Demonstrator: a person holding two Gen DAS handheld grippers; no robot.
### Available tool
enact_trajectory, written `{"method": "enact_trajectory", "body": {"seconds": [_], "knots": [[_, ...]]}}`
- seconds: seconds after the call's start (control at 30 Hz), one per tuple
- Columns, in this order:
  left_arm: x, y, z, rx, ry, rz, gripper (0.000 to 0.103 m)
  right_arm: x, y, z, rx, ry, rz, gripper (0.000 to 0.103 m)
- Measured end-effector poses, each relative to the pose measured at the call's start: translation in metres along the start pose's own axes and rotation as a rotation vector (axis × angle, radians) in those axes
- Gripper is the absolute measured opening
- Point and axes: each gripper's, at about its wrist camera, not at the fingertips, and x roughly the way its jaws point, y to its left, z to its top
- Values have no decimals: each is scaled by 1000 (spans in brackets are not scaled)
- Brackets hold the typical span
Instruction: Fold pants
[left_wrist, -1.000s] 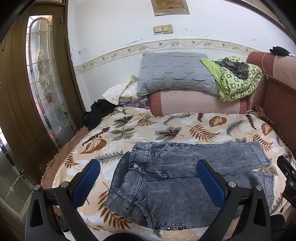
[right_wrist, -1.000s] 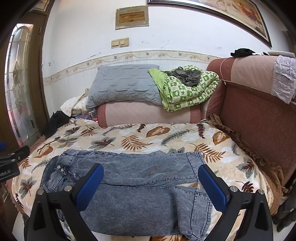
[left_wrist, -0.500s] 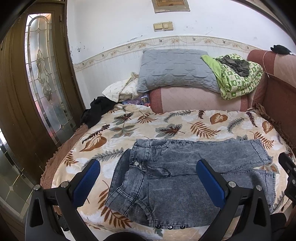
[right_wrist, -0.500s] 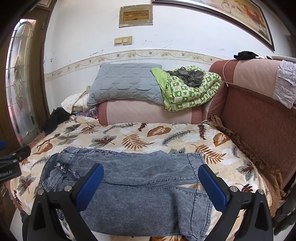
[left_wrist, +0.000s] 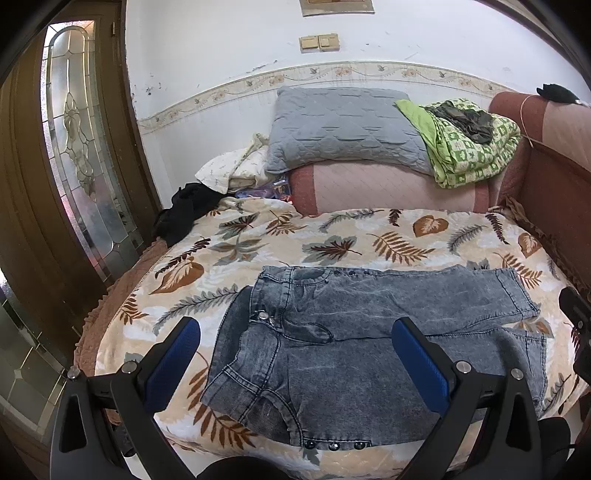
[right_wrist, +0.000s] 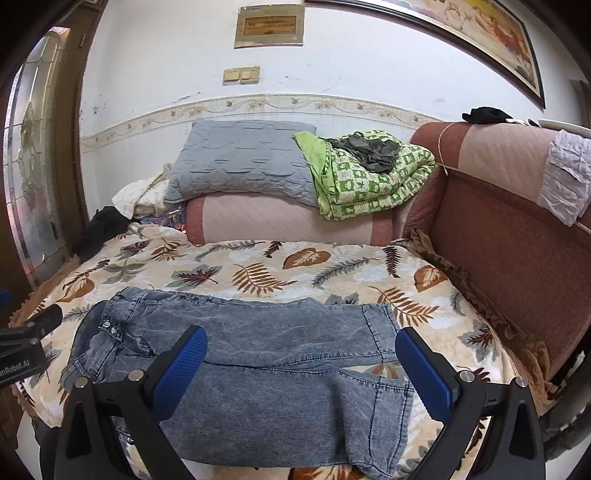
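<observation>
Grey-blue denim pants (left_wrist: 351, 332) (right_wrist: 266, 362) lie spread flat on a leaf-print blanket (left_wrist: 369, 240) (right_wrist: 258, 266), waistband to the left, both legs running to the right. My left gripper (left_wrist: 295, 354) hovers open above the waist and hip area, nothing between its blue pads. Over the legs near the front edge my right gripper (right_wrist: 301, 365) is held open and empty too. Neither gripper touches the cloth. The cuffs (right_wrist: 388, 332) lie at the right end.
A grey pillow (left_wrist: 343, 125) and a green patterned quilt (left_wrist: 469, 136) rest on a pink bolster (left_wrist: 388, 184) at the back. A red padded headboard (right_wrist: 498, 229) borders the right side. Dark clothing (left_wrist: 184, 214) and a glazed wooden door (left_wrist: 74, 147) stand at left.
Both cameras have tilted or drawn back slightly, so the pants sit a little lower in the views. The pants have not moved and both grippers stay open.
</observation>
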Motion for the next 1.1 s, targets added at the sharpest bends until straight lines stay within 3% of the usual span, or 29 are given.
{"method": "enact_trajectory", "body": {"seconds": [0.7,0.83,0.97,1.1], "knots": [[15,0,-9,-8,42,-11,103,16,3,-7,-18,55,-20,103],[35,2,-21,-22,119,-41,103,36,4,-19,-31,134,-11,103],[69,4,-48,-54,282,-81,103,64,2,-44,-42,243,10,103],[97,3,-73,-68,394,-76,103,88,-22,-67,-17,338,19,103]]}}
